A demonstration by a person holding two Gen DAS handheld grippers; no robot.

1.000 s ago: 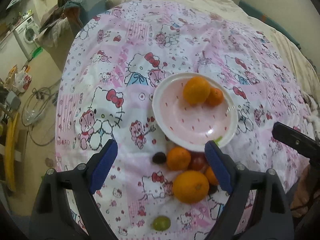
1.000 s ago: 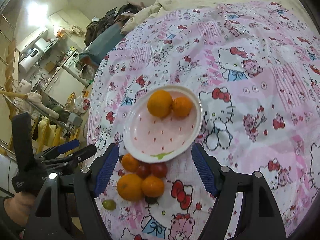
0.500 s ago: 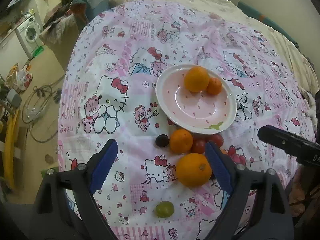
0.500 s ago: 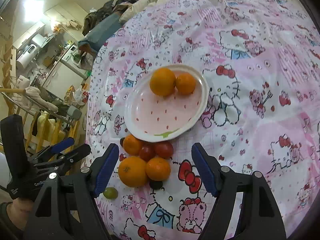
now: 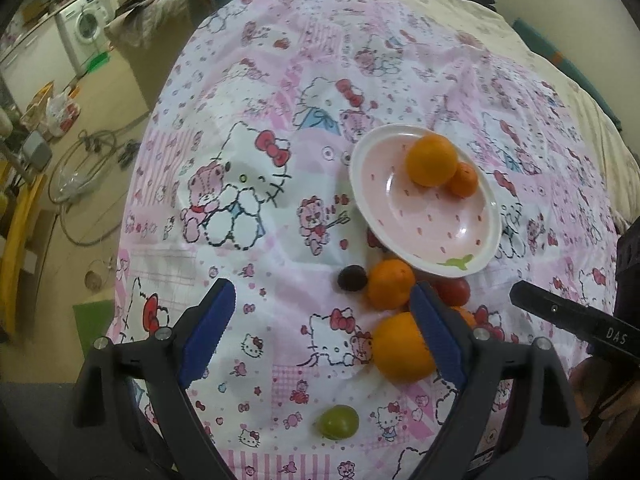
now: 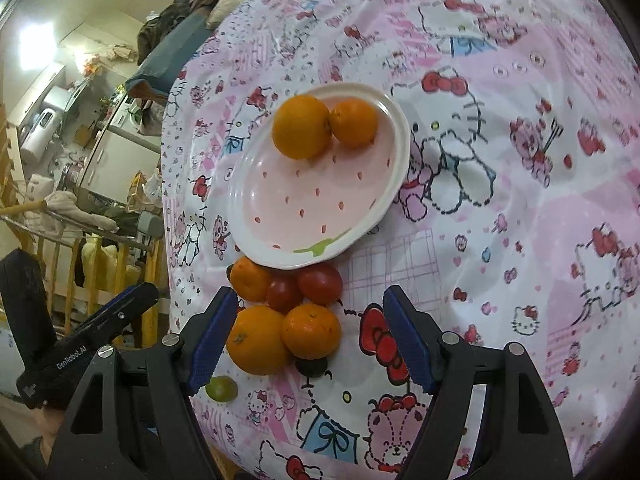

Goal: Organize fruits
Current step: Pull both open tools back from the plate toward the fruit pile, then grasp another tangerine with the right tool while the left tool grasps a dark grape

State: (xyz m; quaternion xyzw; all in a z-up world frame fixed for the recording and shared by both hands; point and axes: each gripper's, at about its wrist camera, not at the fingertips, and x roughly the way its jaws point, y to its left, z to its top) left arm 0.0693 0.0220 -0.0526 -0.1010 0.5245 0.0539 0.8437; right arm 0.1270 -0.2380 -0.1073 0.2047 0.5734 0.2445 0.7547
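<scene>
A glossy pink plate (image 6: 320,184) with a white rim, small red flecks and a green mark on its near edge lay on a thin, slightly wrinkled cartoon-cat cloth (image 6: 500,184) in pink and white; whether a counter or a bed was beneath, the views did not show. On the plate's far side sat a large round orange (image 6: 301,127) touching a smaller one (image 6: 353,122).

Just in front of the plate the loose fruit clustered together: a small orange (image 6: 248,280), two shiny red tomatoes (image 6: 320,283), a big dimpled orange (image 6: 258,340) and a medium orange (image 6: 311,331). A dark, smooth fruit (image 6: 313,366) was mostly hidden behind that medium orange in the right wrist view; the left wrist view instead showed a dark plum-like fruit (image 5: 352,278) in the open beside the small orange. A green grape-like fruit (image 5: 336,422) lay apart from the pile, whole in the left wrist view but half cut off by a blue pad in the right.

The left gripper (image 5: 320,344) hung over the cloth with its ribbed blue fingers (image 5: 206,340) spread wide and released, its right pad covering part of the big orange. The right gripper (image 6: 308,340) was likewise open and grasping nothing, its fingers (image 6: 408,340) flanking the two nearest oranges without touching them.
</scene>
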